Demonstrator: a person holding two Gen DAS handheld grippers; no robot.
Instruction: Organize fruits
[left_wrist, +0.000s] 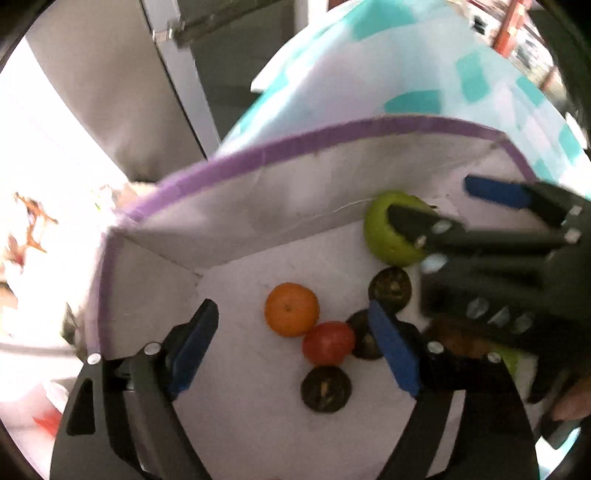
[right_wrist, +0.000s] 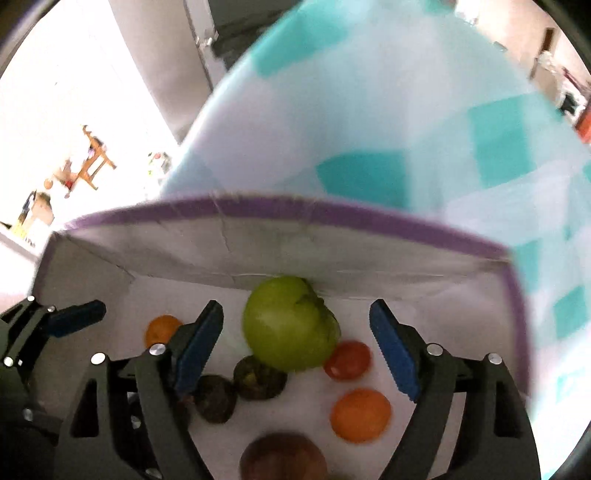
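Note:
A white fabric bin with a purple rim holds the fruit. In the left wrist view an orange, a red tomato and three dark round fruits lie on its floor. A green apple sits by the far wall. My left gripper is open above the orange and tomato. My right gripper reaches in from the right, open around the green apple. In the right wrist view my right gripper is open with the green apple between its fingers, untouched. A tomato, oranges and dark fruits lie below.
The bin stands on a white and teal checked cloth. My left gripper shows at the left edge of the right wrist view. A brown fruit lies at the bottom. Bright floor and wooden furniture lie beyond.

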